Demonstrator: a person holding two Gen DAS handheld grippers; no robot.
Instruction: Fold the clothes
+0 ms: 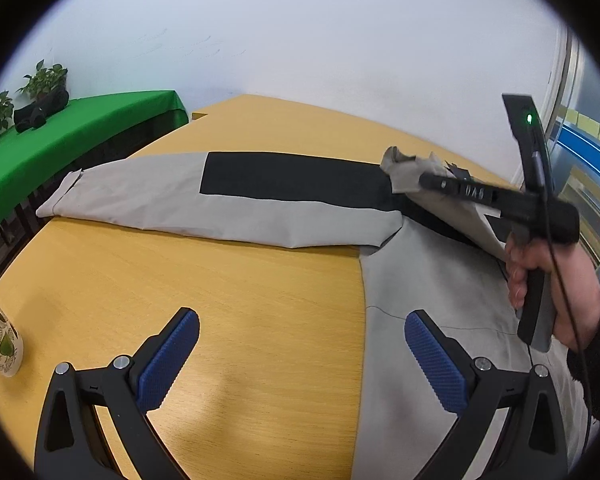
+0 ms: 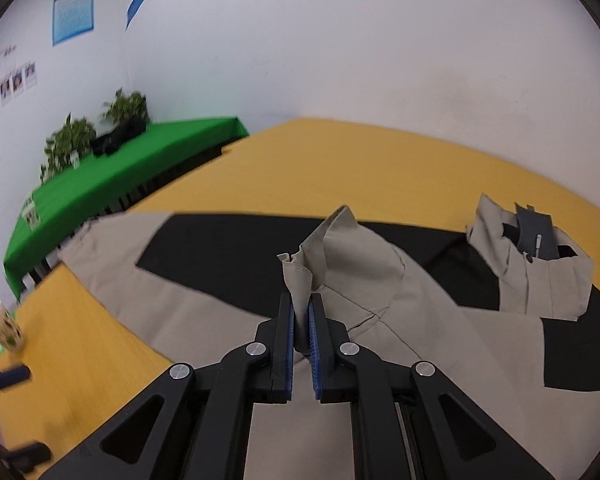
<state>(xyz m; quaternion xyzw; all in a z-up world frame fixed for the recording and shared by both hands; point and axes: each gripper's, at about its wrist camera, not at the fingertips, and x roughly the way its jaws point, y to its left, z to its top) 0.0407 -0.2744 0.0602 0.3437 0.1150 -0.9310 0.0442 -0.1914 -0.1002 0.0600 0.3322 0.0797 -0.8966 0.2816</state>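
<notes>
A beige and black jacket [image 1: 260, 204] lies on the yellow wooden table [image 1: 220, 300], one sleeve stretched to the left. My left gripper [image 1: 300, 352] is open and empty, low over the table at the jacket's left edge. My right gripper [image 2: 300, 320] is shut on a beige fold of the jacket [image 2: 332, 248] and holds it raised above the garment. In the left wrist view the right gripper [image 1: 424, 180] shows at the right with the lifted cloth [image 1: 452, 200]. The collar [image 2: 532, 264] lies bunched at the far right.
A patterned paper cup [image 1: 0, 340] stands at the table's left edge; it also shows in the right wrist view [image 2: 6, 330]. A green-covered side table [image 1: 60, 136] with potted plants [image 1: 44, 80] stands beyond. A white wall is behind.
</notes>
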